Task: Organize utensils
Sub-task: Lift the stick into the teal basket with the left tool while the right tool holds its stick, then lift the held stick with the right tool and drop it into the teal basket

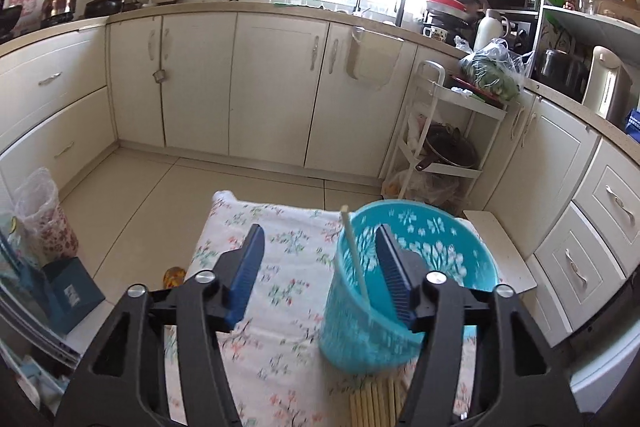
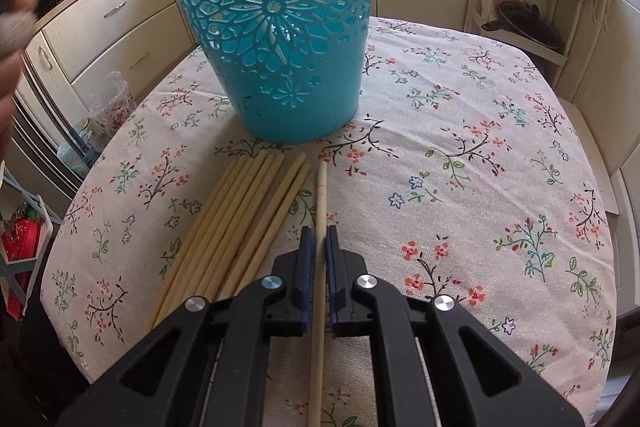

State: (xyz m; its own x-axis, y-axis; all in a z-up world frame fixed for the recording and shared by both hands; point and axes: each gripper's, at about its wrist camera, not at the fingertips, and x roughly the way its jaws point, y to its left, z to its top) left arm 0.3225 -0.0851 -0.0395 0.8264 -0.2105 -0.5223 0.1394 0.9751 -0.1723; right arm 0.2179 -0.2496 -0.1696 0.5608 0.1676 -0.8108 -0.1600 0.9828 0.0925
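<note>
One pale wooden chopstick clamped in right hand-held gripper; left hand-held gripper released

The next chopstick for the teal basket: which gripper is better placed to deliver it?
Right. The right gripper is shut on a chopstick, the teal basket just ahead. The left gripper is open and empty.

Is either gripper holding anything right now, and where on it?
The right gripper pinches one chopstick around mid-length. The left gripper is open, holding nothing, over the blue basket.
</note>
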